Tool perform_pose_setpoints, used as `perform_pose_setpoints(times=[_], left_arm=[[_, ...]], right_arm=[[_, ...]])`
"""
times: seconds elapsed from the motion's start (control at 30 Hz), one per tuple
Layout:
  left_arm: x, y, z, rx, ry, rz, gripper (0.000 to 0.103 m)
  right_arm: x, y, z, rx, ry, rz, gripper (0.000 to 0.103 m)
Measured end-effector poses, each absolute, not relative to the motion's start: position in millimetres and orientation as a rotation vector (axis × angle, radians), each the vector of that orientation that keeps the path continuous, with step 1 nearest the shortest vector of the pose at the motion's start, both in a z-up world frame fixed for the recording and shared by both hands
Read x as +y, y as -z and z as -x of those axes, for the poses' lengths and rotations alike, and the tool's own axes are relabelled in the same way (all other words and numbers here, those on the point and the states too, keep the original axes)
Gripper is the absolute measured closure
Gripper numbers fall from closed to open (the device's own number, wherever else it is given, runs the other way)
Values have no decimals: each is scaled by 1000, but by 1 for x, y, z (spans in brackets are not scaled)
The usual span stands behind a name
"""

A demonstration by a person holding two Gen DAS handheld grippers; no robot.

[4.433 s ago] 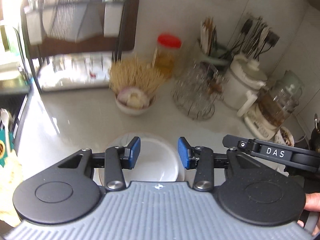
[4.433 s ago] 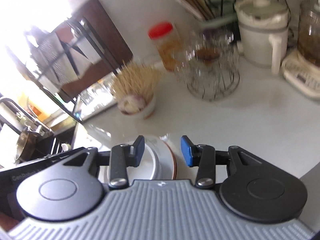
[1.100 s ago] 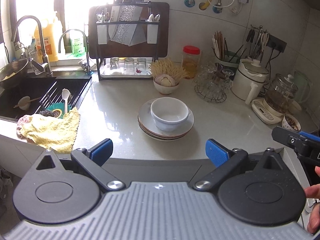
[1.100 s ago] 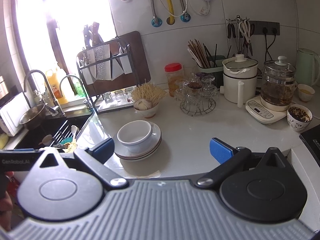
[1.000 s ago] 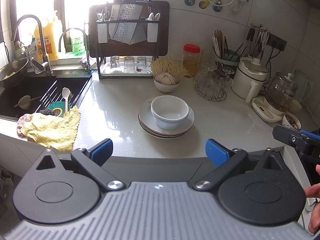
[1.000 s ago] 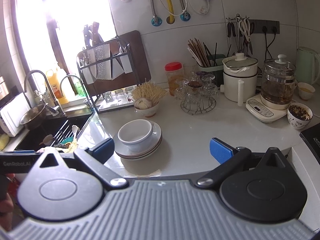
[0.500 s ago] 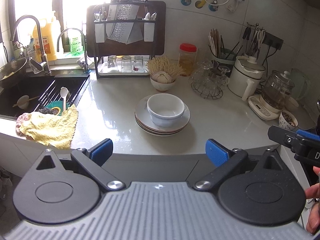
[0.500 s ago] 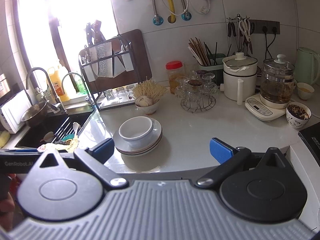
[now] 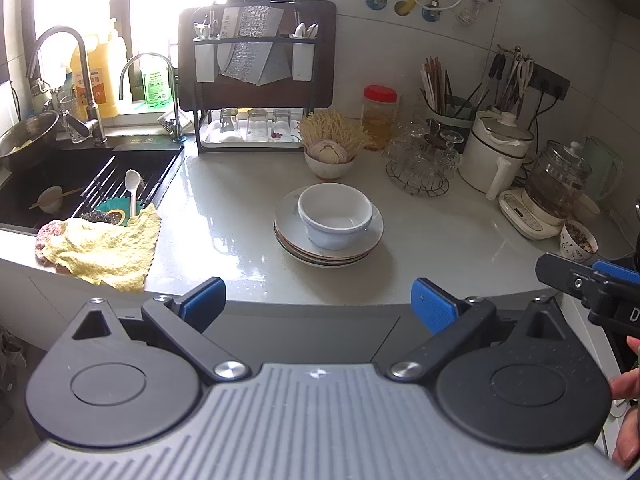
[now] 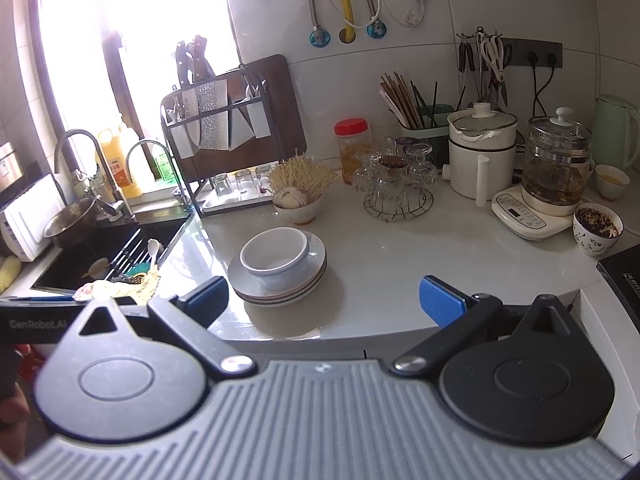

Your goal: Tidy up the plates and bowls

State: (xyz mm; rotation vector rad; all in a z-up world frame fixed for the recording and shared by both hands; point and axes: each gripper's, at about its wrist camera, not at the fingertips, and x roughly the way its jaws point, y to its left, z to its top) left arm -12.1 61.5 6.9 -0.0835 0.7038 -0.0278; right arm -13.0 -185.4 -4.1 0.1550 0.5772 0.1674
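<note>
**On the counter, straight ahead of both grippers: stacked dishes, nothing in hand**

On the pale counter, far from both tools, the white bowl sits upright inside the top plate of the plate stack, in the middle of the worktop between the sink at left and the kettle at right.

Left gripper: jaws spread wide, nothing between the blue pads. Right gripper: likewise wide apart and empty.

Key relation: in the left wrist view the stack lies almost dead centre, forward of the gap between the fingers. In the right wrist view it sits left of centre, nearer the left finger. Judgement: the left gripper is better lined up. Which is nearer cannot be told. The stack is round, so no long axis constrains the approach. Both tools are well apart from it, short of the counter edge.

Judgement: sorting looks finished or nearly so.
</note>
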Motion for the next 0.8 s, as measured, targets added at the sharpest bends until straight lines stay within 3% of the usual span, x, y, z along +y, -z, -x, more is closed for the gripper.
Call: perform_pose_setpoints(times=[0.8], left_arm=[[58, -10, 15, 705, 60, 89, 2]], right_arm=[[-189, 3, 20, 574, -146, -145, 0]])
